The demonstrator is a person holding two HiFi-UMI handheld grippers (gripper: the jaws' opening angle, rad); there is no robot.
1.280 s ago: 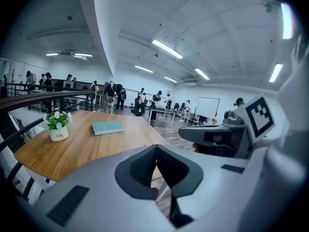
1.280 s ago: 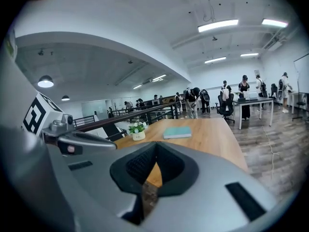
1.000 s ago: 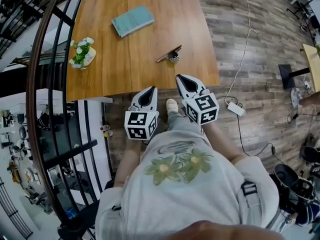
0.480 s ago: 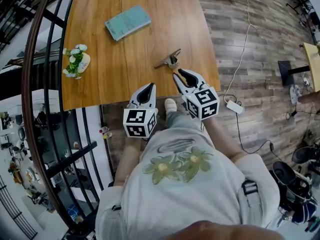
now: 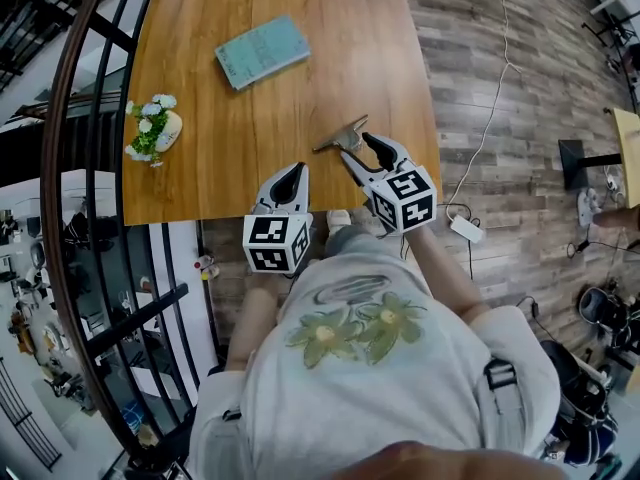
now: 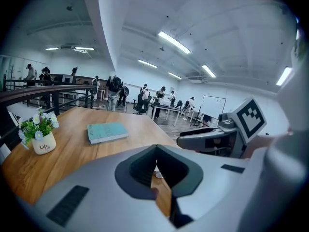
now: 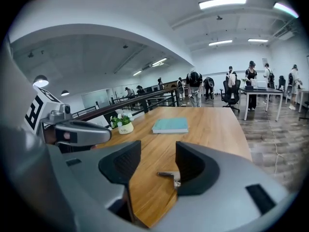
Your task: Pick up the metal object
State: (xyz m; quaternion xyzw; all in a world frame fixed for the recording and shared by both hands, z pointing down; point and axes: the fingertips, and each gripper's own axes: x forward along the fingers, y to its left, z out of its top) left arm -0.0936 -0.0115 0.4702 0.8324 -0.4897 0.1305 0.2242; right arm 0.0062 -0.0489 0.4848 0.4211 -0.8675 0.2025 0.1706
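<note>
The metal object (image 5: 340, 136), a small silver piece with a flat handle, lies on the wooden table (image 5: 250, 118) near its front right corner. In the right gripper view the metal object (image 7: 169, 176) shows low between the jaws, partly behind the right finger. My right gripper (image 5: 357, 148) is just short of it; its jaws have just been opening and stand open with nothing pressed between them. My left gripper (image 5: 292, 171) hovers shut over the table's front edge, to the left of the object. The left gripper (image 6: 155, 166) holds nothing.
A teal book (image 5: 263, 50) lies at the table's far side, and a small flower pot (image 5: 153, 128) stands near the left edge. A black railing (image 5: 90, 168) runs along the left. A power strip (image 5: 462, 226) with its cable lies on the floor to the right.
Both grippers have moved forward, over the table's front edge. The right gripper's jaws went from shut to open and now reach the metal object.
</note>
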